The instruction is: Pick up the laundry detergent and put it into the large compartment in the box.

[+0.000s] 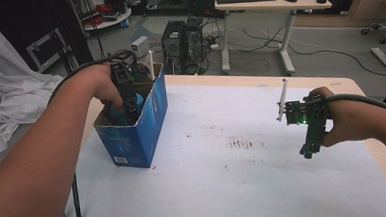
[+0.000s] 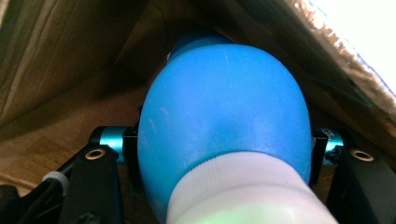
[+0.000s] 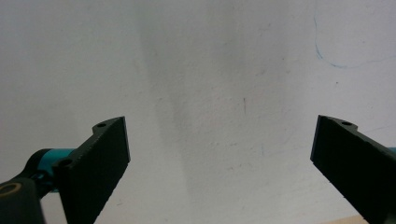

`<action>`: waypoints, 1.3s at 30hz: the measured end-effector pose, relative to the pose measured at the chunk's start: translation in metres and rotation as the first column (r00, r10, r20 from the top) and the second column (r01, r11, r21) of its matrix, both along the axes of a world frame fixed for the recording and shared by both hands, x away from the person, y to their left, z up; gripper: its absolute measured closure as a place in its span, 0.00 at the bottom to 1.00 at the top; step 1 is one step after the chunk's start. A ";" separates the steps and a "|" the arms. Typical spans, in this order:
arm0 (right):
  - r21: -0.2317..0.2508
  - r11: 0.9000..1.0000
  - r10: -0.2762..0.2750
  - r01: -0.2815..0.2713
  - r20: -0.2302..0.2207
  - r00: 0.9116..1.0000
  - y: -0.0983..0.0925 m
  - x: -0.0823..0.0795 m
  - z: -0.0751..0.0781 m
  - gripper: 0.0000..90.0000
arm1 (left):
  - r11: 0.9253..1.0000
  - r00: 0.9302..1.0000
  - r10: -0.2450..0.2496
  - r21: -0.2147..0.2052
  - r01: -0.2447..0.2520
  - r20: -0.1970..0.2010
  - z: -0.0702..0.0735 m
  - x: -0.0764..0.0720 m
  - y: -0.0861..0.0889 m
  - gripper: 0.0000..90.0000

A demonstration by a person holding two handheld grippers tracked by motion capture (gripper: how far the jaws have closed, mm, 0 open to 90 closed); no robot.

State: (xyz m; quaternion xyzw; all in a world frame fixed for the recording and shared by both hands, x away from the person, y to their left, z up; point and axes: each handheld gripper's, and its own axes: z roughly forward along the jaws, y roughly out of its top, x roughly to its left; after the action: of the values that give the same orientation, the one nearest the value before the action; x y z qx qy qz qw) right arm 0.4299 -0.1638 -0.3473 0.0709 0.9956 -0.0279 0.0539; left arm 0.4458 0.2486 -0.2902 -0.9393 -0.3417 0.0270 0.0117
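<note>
The left gripper [image 1: 127,99] is down inside the open blue cardboard box [image 1: 141,125] that stands near the left edge of the table [image 1: 245,186], towards its far corner. Its jaws are clamped on either side of a blue bottle [image 2: 224,116], which in the left gripper view bulges out past both black jaws. The bottle's long axis runs straight away from the gripper, white cap end [image 2: 243,191] close to the camera and the rounded blue body pointing deeper into the box, so any release or lift has to follow that line between the brown cardboard walls. The body looks smooth, matte and egg-shaped, like soft plastic; the box's inner walls are plain rough card, its outside printed glossy blue.

The right gripper [image 1: 309,141] hangs well apart from all this, over the right side of the white, slightly stained tabletop, jaws spread wide with nothing between them. The left hand is plainly the nearer one.
</note>
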 end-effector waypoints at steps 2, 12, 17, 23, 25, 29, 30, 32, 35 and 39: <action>0.001 1.000 -0.006 0.006 0.002 1.000 0.000 -0.001 0.000 0.04 | 1.000 1.000 0.001 -0.001 -0.001 0.000 -0.001 0.000 0.000 0.43; -0.004 1.000 -0.002 0.002 0.004 1.000 0.000 -0.001 0.000 0.04 | 1.000 1.000 0.008 0.003 -0.008 -0.008 -0.001 0.001 -0.001 0.42; -0.004 1.000 -0.004 0.004 0.003 1.000 0.000 -0.001 0.001 0.04 | 1.000 1.000 0.022 0.002 -0.022 -0.016 0.000 0.002 -0.001 0.42; -0.004 1.000 -0.002 0.002 0.004 1.000 -0.001 -0.001 0.001 0.04 | 1.000 1.000 0.015 0.014 -0.015 -0.011 -0.001 0.001 -0.002 0.36; -0.004 1.000 0.001 -0.001 0.005 1.000 -0.002 -0.001 0.002 0.04 | 1.000 1.000 0.014 0.016 -0.014 -0.010 0.000 0.002 -0.002 0.35; -0.002 1.000 -0.003 0.003 0.006 1.000 -0.002 -0.001 0.001 0.04 | 1.000 1.000 0.018 0.002 -0.018 -0.005 0.003 0.001 -0.001 0.34; -0.002 1.000 -0.003 0.003 0.006 1.000 -0.002 -0.001 0.001 0.04 | 1.000 1.000 0.022 -0.001 -0.022 -0.006 0.004 0.001 -0.001 0.34; -0.003 1.000 -0.002 0.002 0.006 1.000 -0.002 -0.001 0.001 0.04 | 1.000 1.000 0.024 0.000 -0.024 -0.001 0.006 0.000 -0.001 0.34; -0.001 1.000 -0.001 0.001 0.005 1.000 -0.001 -0.001 0.001 0.04 | 0.999 0.999 0.036 -0.001 -0.036 0.003 0.008 -0.001 -0.001 0.33; 0.002 1.000 -0.001 0.001 0.006 1.000 0.000 -0.001 0.000 0.04 | 0.999 0.999 0.035 0.020 -0.035 0.002 0.015 -0.001 -0.003 0.33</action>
State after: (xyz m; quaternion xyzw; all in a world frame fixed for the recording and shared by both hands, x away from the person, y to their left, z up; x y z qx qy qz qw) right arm 0.4287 -0.1634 -0.3469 0.0717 0.9955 -0.0270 0.0566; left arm 0.4445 0.2458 -0.2753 -0.9331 -0.3584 0.0230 0.0204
